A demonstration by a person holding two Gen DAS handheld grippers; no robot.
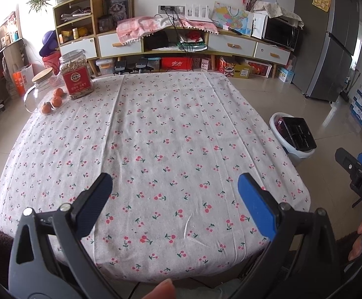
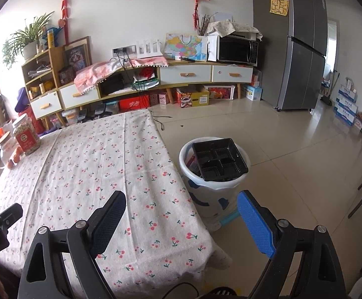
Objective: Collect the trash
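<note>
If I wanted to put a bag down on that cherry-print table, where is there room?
Nearly everywhere: the tablecloth is bare from the near edge to the far edge. Only the far left corner is crowded, with a labelled jar, a glass jar and oranges. The bin on the floor is full, topped by a black tray.

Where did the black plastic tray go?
The black tray sits tilted on top of the white bin on the floor, just right of the cherry tablecloth in the right wrist view.

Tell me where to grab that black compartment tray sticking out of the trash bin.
Judging by its pose, pinch the raised near rim of the black compartment tray from above: it lies tilted across the trash bin, its thin edge exposed. The right gripper is nearest.
</note>
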